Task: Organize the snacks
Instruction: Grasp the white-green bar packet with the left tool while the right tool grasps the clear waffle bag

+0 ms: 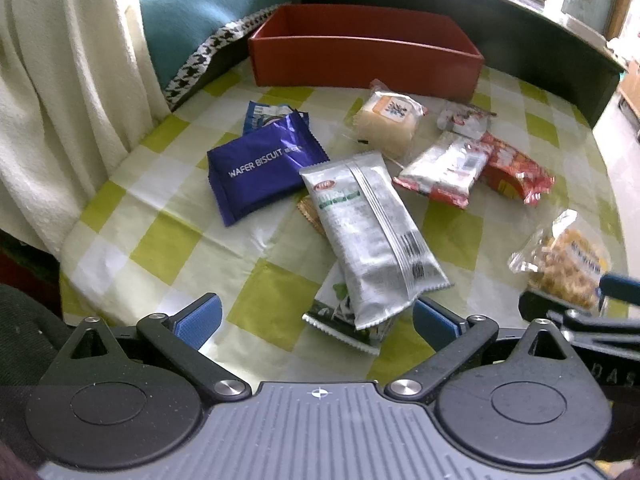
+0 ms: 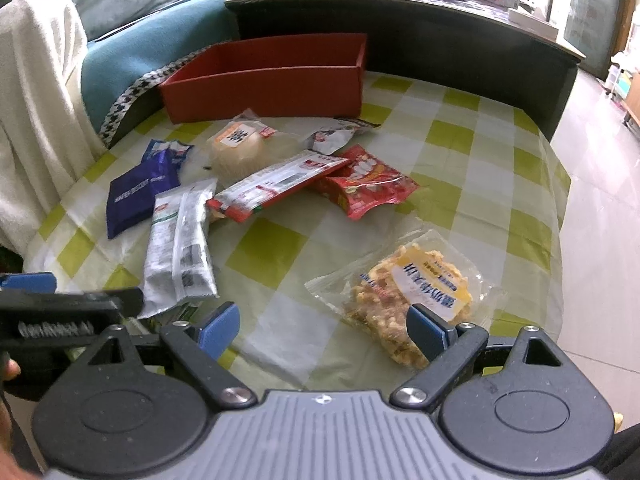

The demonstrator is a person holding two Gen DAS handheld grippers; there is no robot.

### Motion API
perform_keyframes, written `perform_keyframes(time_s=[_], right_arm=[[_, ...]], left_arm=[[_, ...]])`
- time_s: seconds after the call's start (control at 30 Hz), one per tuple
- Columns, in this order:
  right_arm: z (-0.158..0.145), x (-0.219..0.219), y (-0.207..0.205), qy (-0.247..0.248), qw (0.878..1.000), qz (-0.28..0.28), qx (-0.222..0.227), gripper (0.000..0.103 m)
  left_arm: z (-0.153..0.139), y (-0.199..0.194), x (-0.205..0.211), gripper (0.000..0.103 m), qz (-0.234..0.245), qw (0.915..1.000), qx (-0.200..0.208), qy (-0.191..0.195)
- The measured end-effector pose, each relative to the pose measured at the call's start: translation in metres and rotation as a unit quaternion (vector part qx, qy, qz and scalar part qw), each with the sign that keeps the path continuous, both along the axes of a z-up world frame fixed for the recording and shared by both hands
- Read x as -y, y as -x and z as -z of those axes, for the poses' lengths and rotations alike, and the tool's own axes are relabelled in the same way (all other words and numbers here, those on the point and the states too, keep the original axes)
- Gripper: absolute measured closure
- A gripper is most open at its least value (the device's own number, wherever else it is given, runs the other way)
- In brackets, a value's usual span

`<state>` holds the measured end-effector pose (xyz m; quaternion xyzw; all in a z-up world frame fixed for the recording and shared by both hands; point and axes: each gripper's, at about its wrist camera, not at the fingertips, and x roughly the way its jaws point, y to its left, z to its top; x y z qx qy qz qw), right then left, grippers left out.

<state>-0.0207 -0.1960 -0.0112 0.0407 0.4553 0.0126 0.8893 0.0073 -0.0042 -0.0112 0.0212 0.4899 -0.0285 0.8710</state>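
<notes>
Table covered with a green-and-white checked cloth [image 1: 168,240], snacks scattered across it. Rectangular red open-top box [image 1: 364,62] sits at the far edge of the cloth, nothing visible inside. Long silver foil snack bag with a back seam [image 1: 372,236] lies diagonally mid-table, its near end resting on a dark green printed packet [image 1: 340,320]. Purple "WAFER BISCUIT" foil pouch [image 1: 260,168] lies left of the silver bag, overlapping a smaller blue packet [image 1: 260,114]. Clear bag of yellow-brown puffed crunchy snack with a yellow label [image 2: 408,300] lies alone at the near right. Red-and-white flat wrapper [image 2: 276,186] overlaps a red crinkled packet [image 2: 368,184]. Pale cake in a clear wrapper [image 1: 386,118] lies near the box front. Left gripper [image 1: 316,318] is held low and level over the near edge, jaws spread wide, straddling the near end of the silver bag, gripping nothing. Right gripper [image 2: 322,326] is level beside it, jaws spread wide, right pad over the puffed-snack bag's near corner; contact cannot be told.
</notes>
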Motion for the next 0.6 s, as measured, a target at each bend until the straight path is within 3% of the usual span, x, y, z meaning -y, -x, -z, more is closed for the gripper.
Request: perform_keyframes(time_s=[0.27,0.6], right_arm=[[-0.008,0.024,-0.019,-0.021,1.0,0.023,0.0,0.011],[-0.004,0.06,-0.039,-0.039,0.997,0.057,-0.02,0.011]], left_arm=[[-0.001,-0.034,-0.013,0.0,-0.057,0.996,-0.032,0.061],[0.014,-0.074,0.027,0.0,-0.048,0.9966,-0.052,0.042]])
